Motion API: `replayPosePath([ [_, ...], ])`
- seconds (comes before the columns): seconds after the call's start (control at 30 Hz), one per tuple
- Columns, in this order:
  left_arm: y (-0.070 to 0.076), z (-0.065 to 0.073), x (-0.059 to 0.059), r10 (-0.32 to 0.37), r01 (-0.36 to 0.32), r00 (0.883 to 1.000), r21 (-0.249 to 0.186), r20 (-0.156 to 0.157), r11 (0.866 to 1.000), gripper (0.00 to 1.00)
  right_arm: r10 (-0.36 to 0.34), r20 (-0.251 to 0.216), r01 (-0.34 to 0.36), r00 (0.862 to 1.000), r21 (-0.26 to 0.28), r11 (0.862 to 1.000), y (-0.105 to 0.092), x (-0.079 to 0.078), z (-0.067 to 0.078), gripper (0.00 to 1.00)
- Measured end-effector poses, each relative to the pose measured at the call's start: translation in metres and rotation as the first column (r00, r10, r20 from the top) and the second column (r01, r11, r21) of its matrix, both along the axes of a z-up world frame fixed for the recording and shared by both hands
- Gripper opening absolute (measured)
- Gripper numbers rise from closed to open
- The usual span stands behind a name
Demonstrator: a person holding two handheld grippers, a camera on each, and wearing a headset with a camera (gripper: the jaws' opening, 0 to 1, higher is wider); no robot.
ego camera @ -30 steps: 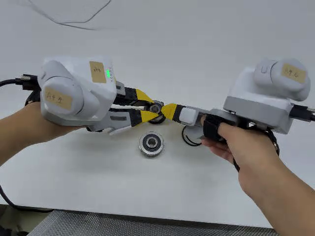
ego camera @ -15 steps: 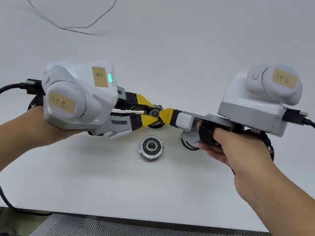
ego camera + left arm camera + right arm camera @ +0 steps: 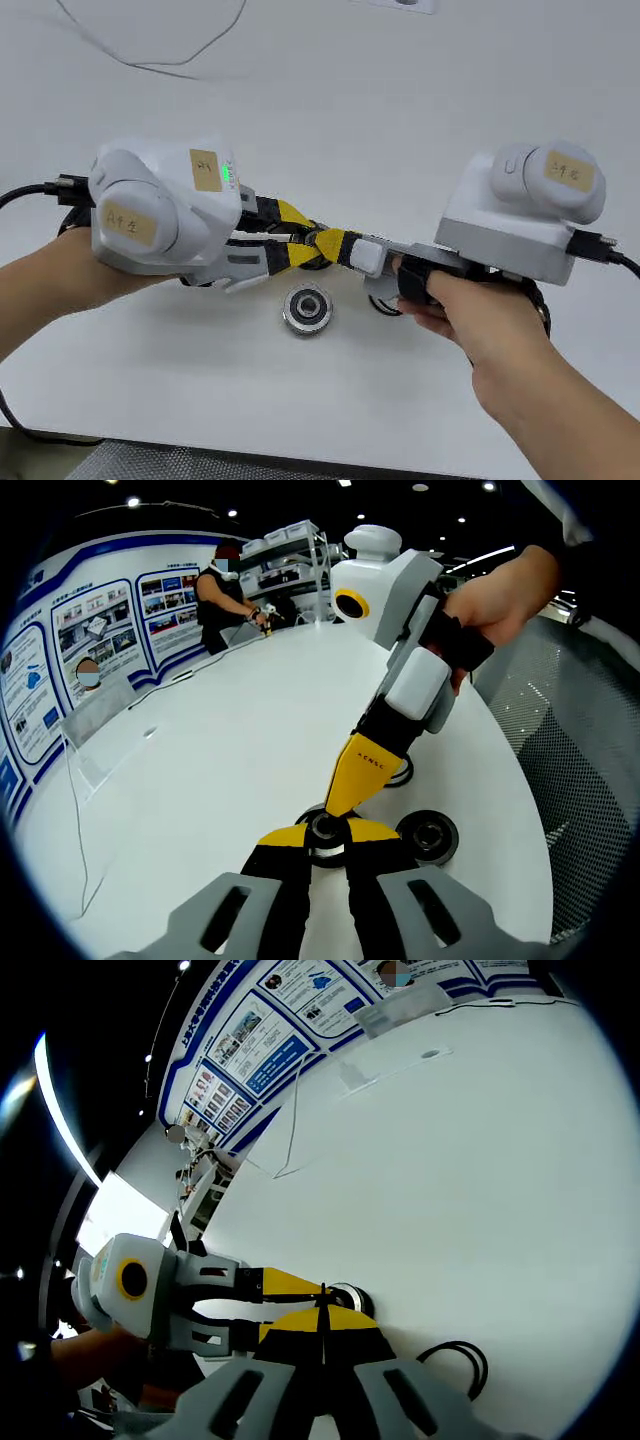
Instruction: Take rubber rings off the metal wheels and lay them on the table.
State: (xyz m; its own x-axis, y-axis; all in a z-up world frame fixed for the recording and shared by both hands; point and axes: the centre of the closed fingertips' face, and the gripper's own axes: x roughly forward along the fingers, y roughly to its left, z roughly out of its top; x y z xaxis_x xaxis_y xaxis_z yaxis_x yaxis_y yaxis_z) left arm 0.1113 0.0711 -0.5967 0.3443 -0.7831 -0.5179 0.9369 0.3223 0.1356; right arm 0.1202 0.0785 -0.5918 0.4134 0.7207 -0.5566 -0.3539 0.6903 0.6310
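The left tongs (image 3: 300, 237) grip a metal wheel (image 3: 326, 829) by its sides, apparently to steady it. The right tongs (image 3: 322, 1322) reach in from the right, closed, tips at its rim. I cannot tell whether they pinch rubber. One ring (image 3: 455, 1358) lies on the bench (image 3: 400, 120) just right of the held wheel. A second wheel (image 3: 307, 308) sits nearer.
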Motion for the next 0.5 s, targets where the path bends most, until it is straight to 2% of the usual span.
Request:
replayPosePath([
  [0.03, -0.0004, 0.0003, 0.0, -0.004, 0.004, 1.0, 0.003, 0.011, 1.0, 0.13, 0.0, 0.0, 0.0, 1.0, -0.001, 1.0, -0.0002, 0.0004, -0.0005, 0.01],
  [0.2, -0.0004, 0.0006, 0.0, -0.005, 0.005, 1.0, 0.006, 0.024, 1.0, 0.13, -0.01, -0.011, 0.01, 1.0, 0.003, 1.0, 0.0001, 0.0009, -0.0021, 0.01],
  [0.3, -0.0001, 0.0005, 0.0015, 0.006, -0.005, 1.0, -0.011, 0.006, 1.0, 0.14, -0.018, -0.017, 0.018, 1.0, 0.008, 1.0, 0.0004, 0.0008, -0.0022, 0.01],
  [0.33, 0.0004, 0.0002, 0.0014, 0.016, -0.016, 1.0, -0.025, -0.011, 1.0, 0.14, -0.019, -0.018, 0.02, 1.0, 0.01, 1.0, 0.0005, 0.0008, -0.0021, 0.01],
  [0.4, 0.002, 0.0003, 0.0013, 0.021, -0.021, 1.0, -0.036, -0.019, 0.999, 0.14, -0.025, -0.025, 0.025, 0.999, 0.02, 0.999, 0.0008, 0.0006, -0.0022, 0.01],
  [0.5, 0.0031, 0.0023, -0.0017, 0.022, -0.024, 0.999, -0.057, -0.041, 0.998, 0.16, -0.044, -0.041, 0.046, 0.998, 0.051, 0.998, 0.001, 0.0017, -0.0013, 0.01],
])
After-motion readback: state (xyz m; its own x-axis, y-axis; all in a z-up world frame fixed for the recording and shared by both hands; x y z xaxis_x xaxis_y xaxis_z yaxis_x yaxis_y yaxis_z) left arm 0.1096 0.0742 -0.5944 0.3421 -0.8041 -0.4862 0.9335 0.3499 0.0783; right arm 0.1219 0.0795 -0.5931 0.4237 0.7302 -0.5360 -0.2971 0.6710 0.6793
